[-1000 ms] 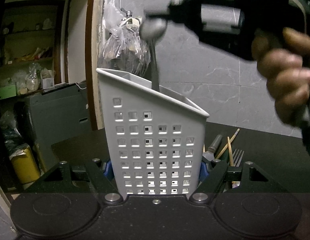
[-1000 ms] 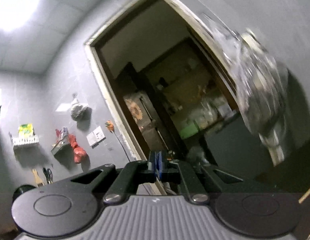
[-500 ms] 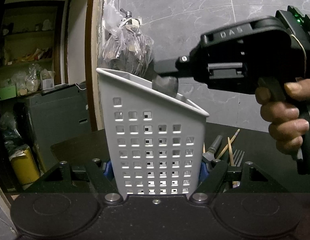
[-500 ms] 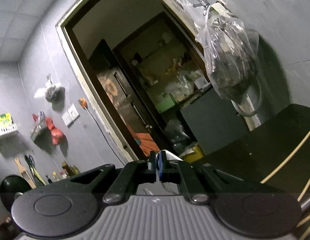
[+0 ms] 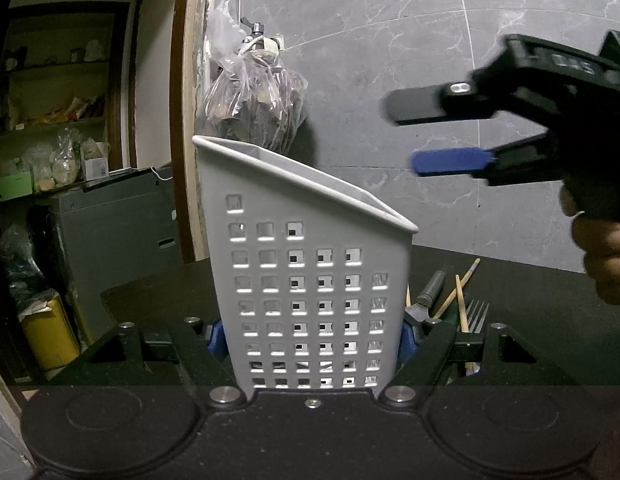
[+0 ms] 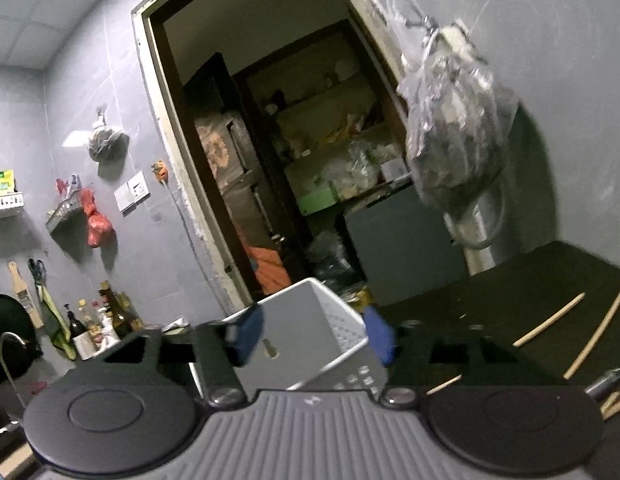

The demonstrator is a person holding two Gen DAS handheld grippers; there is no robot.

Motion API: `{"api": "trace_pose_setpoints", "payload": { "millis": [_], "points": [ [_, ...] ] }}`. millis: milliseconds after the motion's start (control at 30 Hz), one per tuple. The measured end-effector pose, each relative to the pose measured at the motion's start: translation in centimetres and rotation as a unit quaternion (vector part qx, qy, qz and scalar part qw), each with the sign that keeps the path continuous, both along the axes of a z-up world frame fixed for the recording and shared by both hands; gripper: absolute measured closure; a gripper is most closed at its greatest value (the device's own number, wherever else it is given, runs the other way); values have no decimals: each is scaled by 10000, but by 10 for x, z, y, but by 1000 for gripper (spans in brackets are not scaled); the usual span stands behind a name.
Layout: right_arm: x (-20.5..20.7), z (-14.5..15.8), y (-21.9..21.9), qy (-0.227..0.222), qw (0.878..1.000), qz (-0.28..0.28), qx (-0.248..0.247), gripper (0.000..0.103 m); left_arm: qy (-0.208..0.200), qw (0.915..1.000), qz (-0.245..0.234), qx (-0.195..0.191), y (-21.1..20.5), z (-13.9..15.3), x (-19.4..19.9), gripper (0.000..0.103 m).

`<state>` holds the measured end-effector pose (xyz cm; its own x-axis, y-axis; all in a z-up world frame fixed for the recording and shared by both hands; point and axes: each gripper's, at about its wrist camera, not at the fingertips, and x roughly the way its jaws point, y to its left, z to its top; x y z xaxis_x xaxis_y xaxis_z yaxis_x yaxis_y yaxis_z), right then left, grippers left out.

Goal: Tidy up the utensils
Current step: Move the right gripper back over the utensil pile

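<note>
Left gripper clamped on white caddy. Right gripper jaws just opened, empty. Risk: caddy tips if left grip loosens; chopsticks near bench edge may roll off.

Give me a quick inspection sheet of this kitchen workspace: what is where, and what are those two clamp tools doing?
Surface: dark countertop, dim.
Job's things: white perforated caddy upright; fork, chopsticks and a dark-handled utensil lie behind it.
Clutter: more chopsticks loose on the counter.
Grippers: left gripper clamped on the caddy; right gripper above it, jaws just opened, nothing between them.
Cables: nothing seen.
Surroundings: plastic bag hanging on marbled wall; doorway to cluttered storeroom.
</note>
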<state>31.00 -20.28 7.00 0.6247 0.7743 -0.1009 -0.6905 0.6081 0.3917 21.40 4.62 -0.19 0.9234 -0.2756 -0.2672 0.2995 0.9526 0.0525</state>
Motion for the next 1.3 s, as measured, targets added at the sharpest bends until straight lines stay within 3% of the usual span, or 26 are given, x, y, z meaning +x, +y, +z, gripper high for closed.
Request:
{"api": "trace_pose_setpoints", "payload": {
  "millis": [133, 300, 800, 1300],
  "points": [
    [-11, 1, -20, -80, 9994, -330, -46, 10, 1, 10000, 0, 1, 0, 0, 0, 27],
    [-28, 0, -41, -140, 9976, -672, -122, 0, 2, 10000, 2, 2, 0, 0, 0, 27],
    [-62, -25, -58, 76, 9933, -845, -784, 0, 2, 10000, -3, 5, 0, 0, 0, 27],
    [-53, -76, -60, 1355, 9782, -905, -1284, 0, 4, 10000, -4, 13, 0, 0, 0, 27]
  ]
}}
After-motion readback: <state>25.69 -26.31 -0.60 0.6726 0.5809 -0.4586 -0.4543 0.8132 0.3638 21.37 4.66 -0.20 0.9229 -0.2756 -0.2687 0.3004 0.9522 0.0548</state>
